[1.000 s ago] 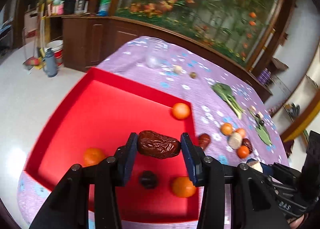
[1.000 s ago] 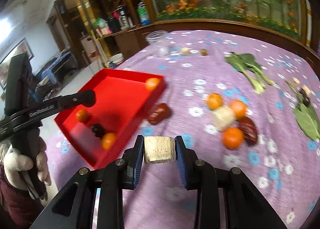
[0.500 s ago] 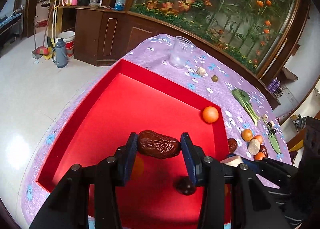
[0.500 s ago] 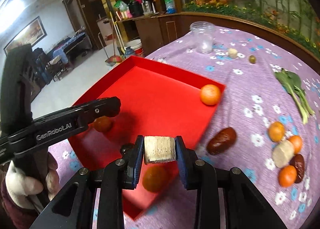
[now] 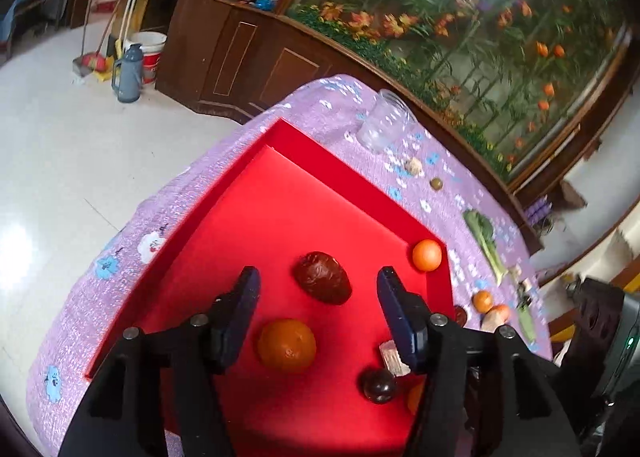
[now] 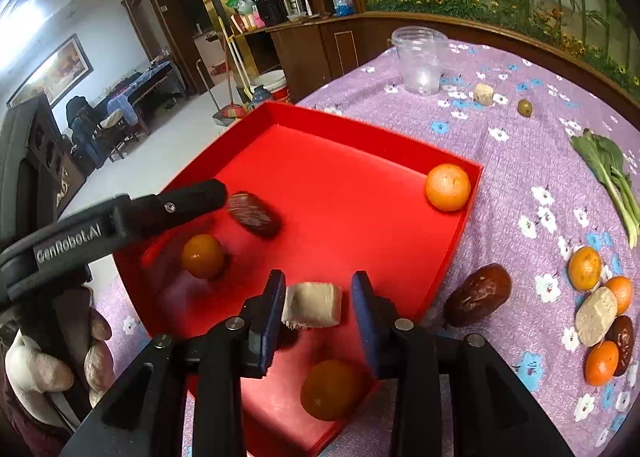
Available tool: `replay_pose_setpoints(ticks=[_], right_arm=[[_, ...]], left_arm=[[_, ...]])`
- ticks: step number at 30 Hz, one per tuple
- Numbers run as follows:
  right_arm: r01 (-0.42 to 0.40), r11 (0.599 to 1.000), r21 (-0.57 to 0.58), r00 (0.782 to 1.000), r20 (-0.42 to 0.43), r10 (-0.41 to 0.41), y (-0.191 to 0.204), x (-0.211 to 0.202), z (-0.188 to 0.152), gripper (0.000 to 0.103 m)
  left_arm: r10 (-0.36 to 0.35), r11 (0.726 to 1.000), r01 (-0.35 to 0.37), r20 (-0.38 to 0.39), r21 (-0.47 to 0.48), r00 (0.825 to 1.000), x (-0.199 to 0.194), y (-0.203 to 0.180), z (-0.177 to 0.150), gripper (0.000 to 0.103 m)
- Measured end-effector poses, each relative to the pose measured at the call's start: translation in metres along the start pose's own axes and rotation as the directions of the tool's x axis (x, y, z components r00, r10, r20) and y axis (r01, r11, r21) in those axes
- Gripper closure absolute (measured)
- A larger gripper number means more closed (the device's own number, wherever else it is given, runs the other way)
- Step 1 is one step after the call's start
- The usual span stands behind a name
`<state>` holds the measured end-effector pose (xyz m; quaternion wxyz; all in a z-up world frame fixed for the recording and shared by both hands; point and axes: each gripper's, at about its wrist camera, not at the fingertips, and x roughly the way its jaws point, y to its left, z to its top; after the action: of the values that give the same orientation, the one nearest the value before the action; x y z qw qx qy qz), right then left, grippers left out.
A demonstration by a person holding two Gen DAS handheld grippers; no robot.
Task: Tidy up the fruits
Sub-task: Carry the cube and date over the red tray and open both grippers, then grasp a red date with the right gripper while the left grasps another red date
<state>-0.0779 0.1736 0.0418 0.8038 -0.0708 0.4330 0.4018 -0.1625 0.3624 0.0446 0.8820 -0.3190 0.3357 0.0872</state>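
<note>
A red tray (image 5: 280,193) (image 6: 320,137) lies on the purple flowered cloth. My left gripper (image 5: 318,289) is open above it; a brown date (image 5: 322,277) (image 6: 254,214) is between and below its fingers. Oranges (image 5: 286,345) (image 5: 427,255) (image 6: 447,187) (image 6: 203,256) (image 6: 334,389) and a dark round fruit (image 5: 378,385) are in the tray. My right gripper (image 6: 318,303) is open over the tray's near corner; a beige block (image 6: 312,305) (image 5: 394,357) sits between its fingers, against the left one.
On the cloth right of the tray lie another date (image 6: 478,295), several oranges (image 6: 585,268), a beige piece (image 6: 596,316) and a leafy green (image 6: 608,173). A clear cup (image 6: 420,59) (image 5: 382,125), a small beige piece (image 6: 484,94) and an olive (image 6: 525,107) stand further back.
My left gripper has opened and the date has dropped out of it into the tray. My right gripper has opened around the beige block. Both moved further over the tray.
</note>
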Motion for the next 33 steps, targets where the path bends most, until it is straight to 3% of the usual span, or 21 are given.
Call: replay_pose_setpoints(ticks=[8,15,25,33], right_arm=[[-0.009,0.996,0.085,0.998,0.058,0.004,-0.027,-0.030,-0.003,0.061],[0.048,0.971,0.234,0.990,0.115,-0.077,-0.089,-0.078,-0.029,0.055],[0.145,0.880,0.452,0.972,0.102,-0.212,-0.181,-0.130,-0.094,0.055],[0.134,0.877,0.462,0.974,0.101,-0.202,-0.194,-0.130,-0.113,0.055]], left_arm=[[-0.039,0.998,0.041,0.036,-0.042,0.999,-0.016,-0.006,0.001,0.038],[-0.071,0.997,0.071,0.039,-0.007,0.997,-0.026,-0.026,-0.005,0.031],[-0.122,0.987,0.126,-0.045,0.104,0.991,-0.013,-0.081,-0.027,0.030],[-0.131,0.959,0.160,-0.138,0.232,0.982,0.004,-0.134,-0.056,0.030]])
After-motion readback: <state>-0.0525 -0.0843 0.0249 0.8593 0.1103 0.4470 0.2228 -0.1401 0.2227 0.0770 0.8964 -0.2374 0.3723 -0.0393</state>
